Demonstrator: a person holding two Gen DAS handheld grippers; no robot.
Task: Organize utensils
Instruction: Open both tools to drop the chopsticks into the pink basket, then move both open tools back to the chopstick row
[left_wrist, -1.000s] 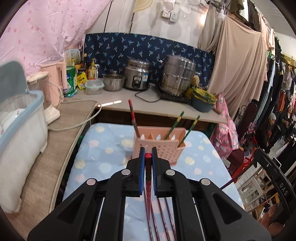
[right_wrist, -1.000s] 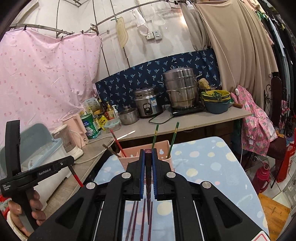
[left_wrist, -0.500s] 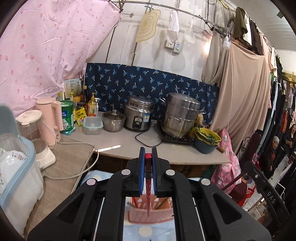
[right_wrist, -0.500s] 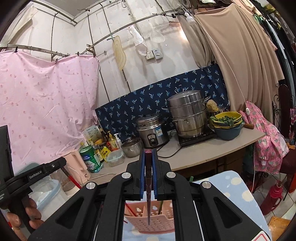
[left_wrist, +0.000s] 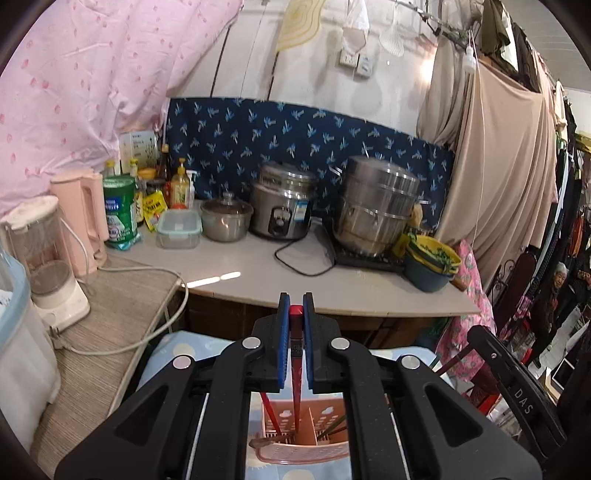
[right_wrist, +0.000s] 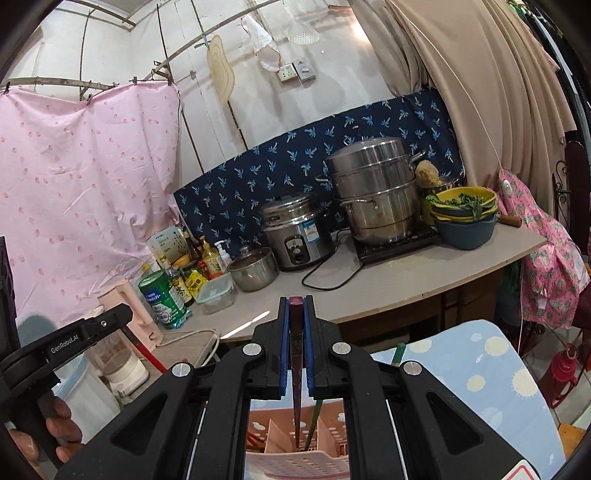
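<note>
Two chopsticks hang over our pink holder (left_wrist: 295, 448), low in both frames. Our left gripper (left_wrist: 295, 317) clamps a red chopstick (left_wrist: 295, 369), tip down in a compartment. Our right gripper (right_wrist: 295, 314) pinches a dark chopstick (right_wrist: 296, 369); its tip seems inside the holder, though blur hides which slot.
</note>
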